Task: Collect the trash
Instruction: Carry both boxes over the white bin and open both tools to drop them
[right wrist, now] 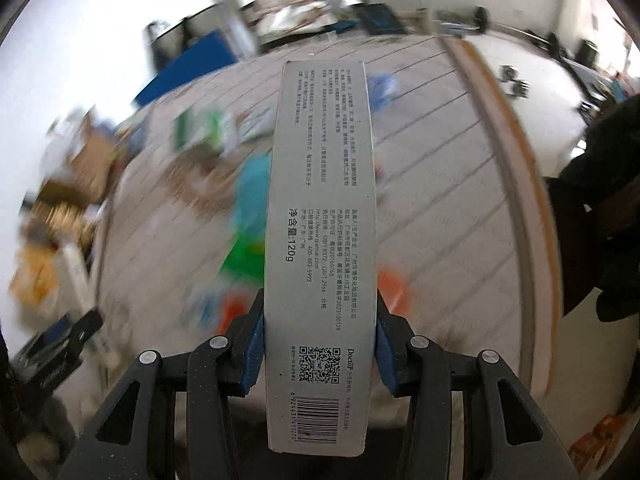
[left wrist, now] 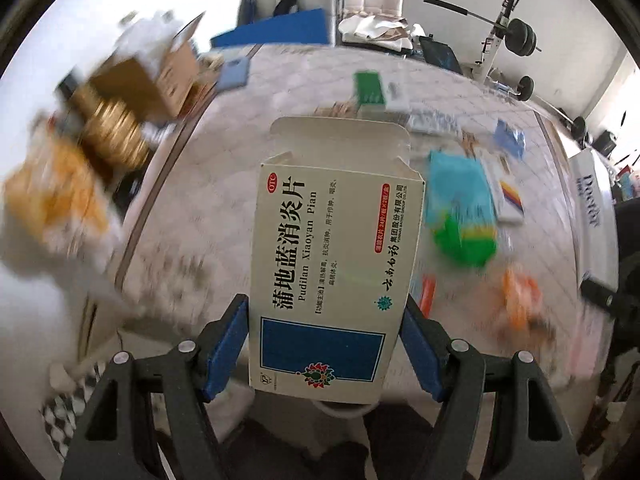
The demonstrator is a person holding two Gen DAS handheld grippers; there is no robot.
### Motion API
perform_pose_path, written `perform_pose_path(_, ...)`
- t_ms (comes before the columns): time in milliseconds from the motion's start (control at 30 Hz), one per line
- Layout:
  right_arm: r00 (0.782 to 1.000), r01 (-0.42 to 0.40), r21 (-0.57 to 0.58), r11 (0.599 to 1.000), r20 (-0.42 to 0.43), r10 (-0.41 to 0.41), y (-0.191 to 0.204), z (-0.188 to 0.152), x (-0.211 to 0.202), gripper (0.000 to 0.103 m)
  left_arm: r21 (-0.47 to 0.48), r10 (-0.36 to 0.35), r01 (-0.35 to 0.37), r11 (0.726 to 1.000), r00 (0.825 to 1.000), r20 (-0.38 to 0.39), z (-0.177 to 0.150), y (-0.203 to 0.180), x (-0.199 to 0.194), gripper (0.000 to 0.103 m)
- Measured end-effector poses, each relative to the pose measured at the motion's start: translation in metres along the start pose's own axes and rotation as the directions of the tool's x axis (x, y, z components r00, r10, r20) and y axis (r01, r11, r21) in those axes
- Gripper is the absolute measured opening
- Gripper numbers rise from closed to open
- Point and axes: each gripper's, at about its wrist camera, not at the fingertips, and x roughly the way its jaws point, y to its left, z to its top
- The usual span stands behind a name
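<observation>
My left gripper (left wrist: 326, 344) is shut on a white and blue medicine box (left wrist: 332, 264) with its top flap open, held above a pale quilted surface (left wrist: 224, 208). My right gripper (right wrist: 320, 356) is shut on a long grey toothpaste box (right wrist: 322, 240) with a barcode and QR code, held above the same surface (right wrist: 440, 220). Loose trash lies on the surface: a teal and green packet (left wrist: 460, 208), an orange wrapper (left wrist: 520, 292), a green box (left wrist: 370, 88), a blue packet (left wrist: 510, 138). The background is motion-blurred in both views.
An open cardboard box (left wrist: 160, 80) and gold-coloured items (left wrist: 112, 132) sit at the left of the surface. A white box with "Doctor" lettering (left wrist: 592, 204) shows at the right. Weights and a barbell rack (left wrist: 516, 36) stand behind, with a blue board (left wrist: 276, 32).
</observation>
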Motion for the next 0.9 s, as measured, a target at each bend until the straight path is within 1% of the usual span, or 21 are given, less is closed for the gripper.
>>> perform_pose_path(33,0.999,-0.021,-0.037,0.999,-0.041,0.020,0.013,-0.026,0.000,0.048,-0.021,-0.003,0.003,1.000,1.000,-0.020,-0.023,0.012,-0.002,0.071)
perform_pose_path(100,0.991,-0.047,-0.116,0.992,-0.130,0.031,0.034,-0.070,0.011,0.048,-0.044,0.000,-0.002,0.999,0.998,-0.059,-0.055,0.022,-0.001,0.071)
perform_pose_path(133,0.986,-0.058,-0.144,0.988,-0.163,0.034,0.041,-0.086,0.015,0.048,-0.065,-0.003,-0.003,0.998,0.997,-0.084,-0.077,0.029,0.003,0.071)
perform_pose_path(167,0.974,-0.072,-0.206,0.976,-0.224,0.025,0.054,-0.115,0.028,0.048,-0.088,-0.005,-0.005,0.996,0.994,-0.112,-0.099,0.035,0.009,0.071)
perform_pose_path(200,0.964,-0.083,-0.239,0.967,-0.265,0.017,0.061,-0.135,0.038,0.048,-0.104,-0.007,-0.007,0.995,0.991,-0.134,-0.114,0.038,0.014,0.071)
perform_pose_path(233,0.947,-0.099,-0.274,0.957,-0.323,0.006,0.067,-0.160,0.054,0.048,-0.142,-0.014,-0.011,0.990,0.985,-0.173,-0.138,0.046,0.027,0.071)
perform_pose_path(267,0.937,-0.105,-0.291,0.951,-0.350,-0.003,0.070,-0.175,0.065,0.048,-0.169,-0.018,-0.015,0.986,0.981,-0.194,-0.153,0.051,0.033,0.071)
perform_pose_path(333,0.910,-0.098,-0.365,0.926,-0.409,-0.065,0.066,-0.214,0.110,0.048,-0.256,-0.051,-0.021,0.966,0.961,-0.271,-0.193,0.062,0.072,0.071)
perform_pose_path(400,0.874,-0.097,-0.384,0.918,-0.474,-0.106,0.052,-0.240,0.158,0.048,-0.320,-0.068,-0.036,0.947,0.949,-0.307,-0.220,0.068,0.106,0.071)
perform_pose_path(433,0.856,-0.094,-0.393,0.915,-0.502,-0.127,0.044,-0.250,0.183,0.048,-0.359,-0.096,-0.031,0.933,0.939,-0.331,-0.236,0.070,0.133,0.071)
perform_pose_path(467,0.844,-0.093,-0.395,0.914,-0.518,-0.138,0.037,-0.255,0.202,0.048,-0.394,-0.122,-0.030,0.918,0.928,-0.353,-0.249,0.070,0.163,0.071)
perform_pose_path(500,0.823,-0.087,-0.404,0.911,-0.544,-0.163,0.024,-0.267,0.233,0.048,-0.410,-0.135,-0.030,0.911,0.920,-0.367,-0.257,0.070,0.181,0.071)
perform_pose_path(567,0.791,-0.072,-0.404,0.912,-0.580,-0.195,0.000,-0.282,0.285,0.048,-0.453,-0.198,-0.004,0.891,0.897,-0.396,-0.270,0.064,0.242,0.071)
perform_pose_path(600,0.785,-0.066,-0.399,0.915,-0.587,-0.199,-0.008,-0.285,0.303,0.048,-0.453,-0.208,0.000,0.892,0.889,-0.409,-0.273,0.061,0.262,0.071)
perform_pose_path(633,0.775,-0.064,-0.395,0.916,-0.598,-0.204,-0.017,-0.288,0.328,0.048,-0.450,-0.233,0.022,0.893,0.877,-0.420,-0.272,0.053,0.295,0.071)
perform_pose_path(700,0.768,-0.064,-0.376,0.924,-0.610,-0.195,-0.031,-0.290,0.366,0.048,-0.451,-0.256,0.042,0.892,0.868,-0.425,-0.275,0.048,0.334,0.071)
perform_pose_path(733,0.765,-0.066,-0.372,0.926,-0.615,-0.192,-0.028,-0.293,0.381,0.048,-0.462,-0.296,0.074,0.884,0.853,-0.429,-0.272,0.042,0.364,0.072)
perform_pose_path(767,0.765,-0.065,-0.363,0.929,-0.616,-0.187,-0.035,-0.291,0.397,0.048,-0.473,-0.327,0.100,0.876,0.844,-0.426,-0.272,0.039,0.380,0.072)
perform_pose_path(800,0.765,-0.067,-0.357,0.932,-0.618,-0.182,-0.040,-0.288,0.414,0.049,-0.484,-0.362,0.125,0.866,0.826,-0.433,-0.269,0.034,0.402,0.072)
perform_pose_path(833,0.762,-0.072,-0.347,0.935,-0.624,-0.173,-0.042,-0.288,0.426,0.049,-0.490,-0.380,0.137,0.861,0.812,-0.442,-0.269,0.034,0.416,0.073)
perform_pose_path(900,0.763,-0.088,-0.325,0.942,-0.630,-0.146,-0.047,-0.285,0.454,0.050,-0.489,-0.392,0.143,0.860,0.800,-0.454,-0.268,0.026,0.444,0.086)
